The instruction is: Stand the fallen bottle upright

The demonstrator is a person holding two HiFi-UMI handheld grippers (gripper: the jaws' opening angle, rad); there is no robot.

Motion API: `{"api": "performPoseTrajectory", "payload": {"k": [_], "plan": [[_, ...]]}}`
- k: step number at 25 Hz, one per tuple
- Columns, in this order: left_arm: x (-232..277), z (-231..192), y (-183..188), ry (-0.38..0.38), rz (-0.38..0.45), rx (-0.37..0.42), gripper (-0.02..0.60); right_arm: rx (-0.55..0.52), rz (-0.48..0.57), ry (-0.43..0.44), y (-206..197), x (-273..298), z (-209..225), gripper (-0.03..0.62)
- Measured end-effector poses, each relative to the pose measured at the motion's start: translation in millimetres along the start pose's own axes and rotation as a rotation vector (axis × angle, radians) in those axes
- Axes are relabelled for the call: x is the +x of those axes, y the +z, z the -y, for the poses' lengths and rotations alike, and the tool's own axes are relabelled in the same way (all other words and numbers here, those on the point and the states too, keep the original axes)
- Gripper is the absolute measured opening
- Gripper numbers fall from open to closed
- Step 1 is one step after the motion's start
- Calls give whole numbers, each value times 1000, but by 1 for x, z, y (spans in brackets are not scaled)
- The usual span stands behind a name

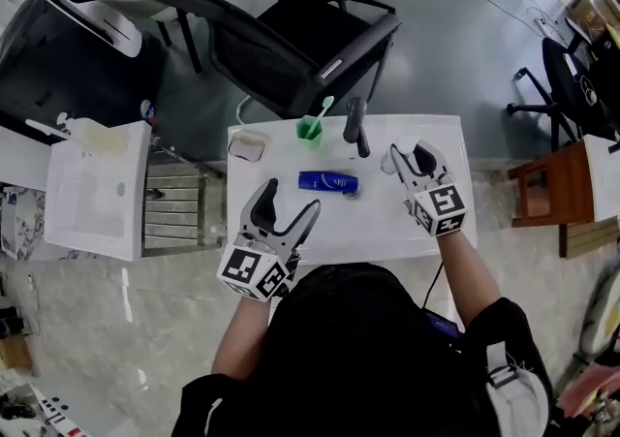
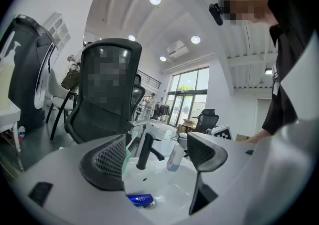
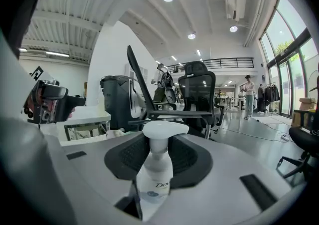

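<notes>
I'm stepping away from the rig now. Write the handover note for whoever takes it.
Left tool: open, empty, over the near side of the white table.
Right tool: shut on the pump bottle, near the black faucet.
Done: bottle gripped, roughly upright.
Left: set it standing, release.
Blue tube lies flat mid-table.

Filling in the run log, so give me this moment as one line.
left gripper: open, empty | right gripper: shut on pump bottle | blue tube: lying flat
</notes>
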State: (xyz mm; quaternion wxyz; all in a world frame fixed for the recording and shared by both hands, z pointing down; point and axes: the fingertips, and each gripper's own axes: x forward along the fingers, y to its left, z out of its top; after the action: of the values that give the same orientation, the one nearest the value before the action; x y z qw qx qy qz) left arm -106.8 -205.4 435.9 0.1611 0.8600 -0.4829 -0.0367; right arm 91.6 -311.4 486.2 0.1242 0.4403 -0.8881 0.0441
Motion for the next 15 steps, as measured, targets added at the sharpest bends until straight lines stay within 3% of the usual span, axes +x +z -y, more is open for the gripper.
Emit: {"api": "performPoseTrajectory", "payload": {"k": [15], "plan": [[30,-18,-13,53,-56,-28,391,41,-17,-86,-24,61,61,129]]}}
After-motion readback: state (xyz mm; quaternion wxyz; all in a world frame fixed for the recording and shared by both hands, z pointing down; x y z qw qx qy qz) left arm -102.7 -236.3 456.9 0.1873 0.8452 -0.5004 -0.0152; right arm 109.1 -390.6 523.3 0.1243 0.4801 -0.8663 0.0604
